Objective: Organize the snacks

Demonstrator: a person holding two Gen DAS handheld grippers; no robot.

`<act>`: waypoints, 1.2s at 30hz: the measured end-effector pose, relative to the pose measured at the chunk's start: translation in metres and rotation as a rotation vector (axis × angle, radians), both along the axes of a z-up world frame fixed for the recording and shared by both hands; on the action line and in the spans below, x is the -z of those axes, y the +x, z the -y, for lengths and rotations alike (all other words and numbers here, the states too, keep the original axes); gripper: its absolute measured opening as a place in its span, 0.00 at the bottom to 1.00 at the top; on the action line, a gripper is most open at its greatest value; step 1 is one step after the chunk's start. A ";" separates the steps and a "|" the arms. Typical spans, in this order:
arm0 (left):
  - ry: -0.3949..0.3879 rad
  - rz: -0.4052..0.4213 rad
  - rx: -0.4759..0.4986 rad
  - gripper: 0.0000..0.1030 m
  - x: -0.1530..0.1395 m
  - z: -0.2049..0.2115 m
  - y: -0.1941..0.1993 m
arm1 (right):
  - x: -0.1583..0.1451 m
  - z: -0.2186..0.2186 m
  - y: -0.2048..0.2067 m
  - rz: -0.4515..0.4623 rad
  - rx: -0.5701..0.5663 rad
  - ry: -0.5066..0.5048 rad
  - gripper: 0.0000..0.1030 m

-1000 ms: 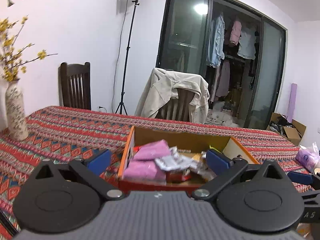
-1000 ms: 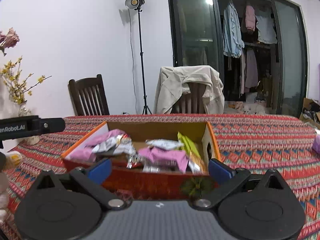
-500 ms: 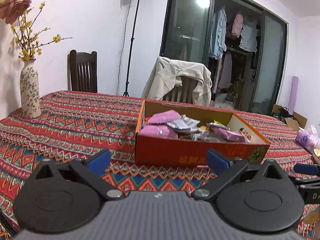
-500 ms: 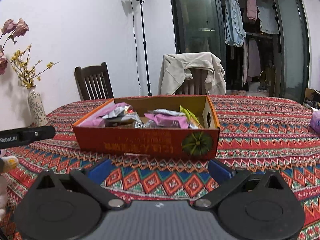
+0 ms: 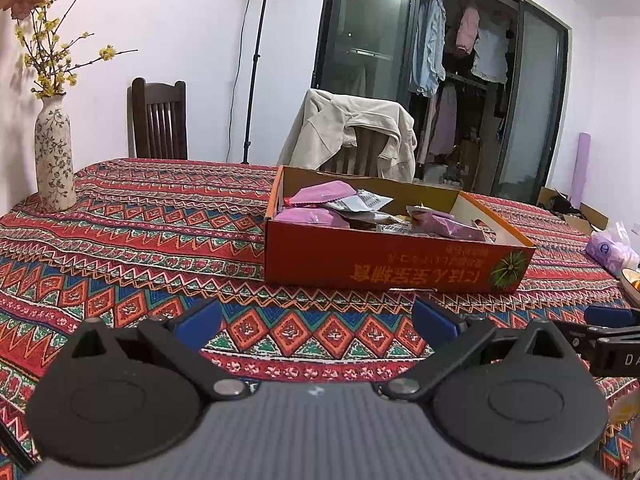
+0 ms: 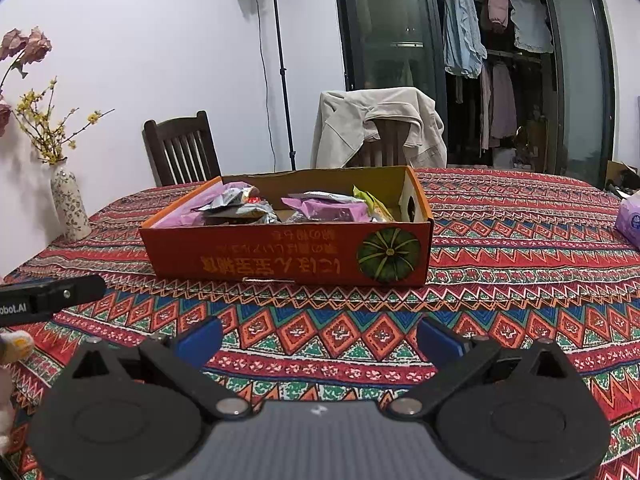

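An orange cardboard box [image 5: 380, 264] with a pumpkin picture stands on the patterned tablecloth; it also shows in the right wrist view [image 6: 280, 260]. Inside lie several snack packets, pink ones [image 5: 322, 194] and silver ones [image 6: 232, 204] among them. My left gripper [image 5: 316, 322] is open and empty, held back from the box's near side. My right gripper [image 6: 318, 340] is open and empty, also short of the box. Each gripper's body shows at the edge of the other's view.
A flowered vase [image 5: 54, 160] stands at the table's left edge. A pink tissue pack [image 5: 610, 248] lies at the right edge. Two chairs [image 6: 180, 152] stand behind the table, one draped with a beige jacket [image 6: 380, 124]. A light stand [image 6: 276, 60] is behind.
Both grippers have pulled back from the box towards the near edge of the table. The box now sits farther away, with bare cloth between it and the fingers.
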State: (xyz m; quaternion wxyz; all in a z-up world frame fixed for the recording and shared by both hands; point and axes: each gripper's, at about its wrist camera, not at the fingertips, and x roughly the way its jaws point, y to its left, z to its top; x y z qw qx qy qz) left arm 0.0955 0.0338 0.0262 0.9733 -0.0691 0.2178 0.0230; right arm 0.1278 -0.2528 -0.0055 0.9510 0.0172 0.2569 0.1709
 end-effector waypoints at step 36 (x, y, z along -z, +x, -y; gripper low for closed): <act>0.006 -0.010 0.015 1.00 0.003 0.002 0.002 | 0.004 -0.002 -0.002 -0.009 -0.002 -0.007 1.00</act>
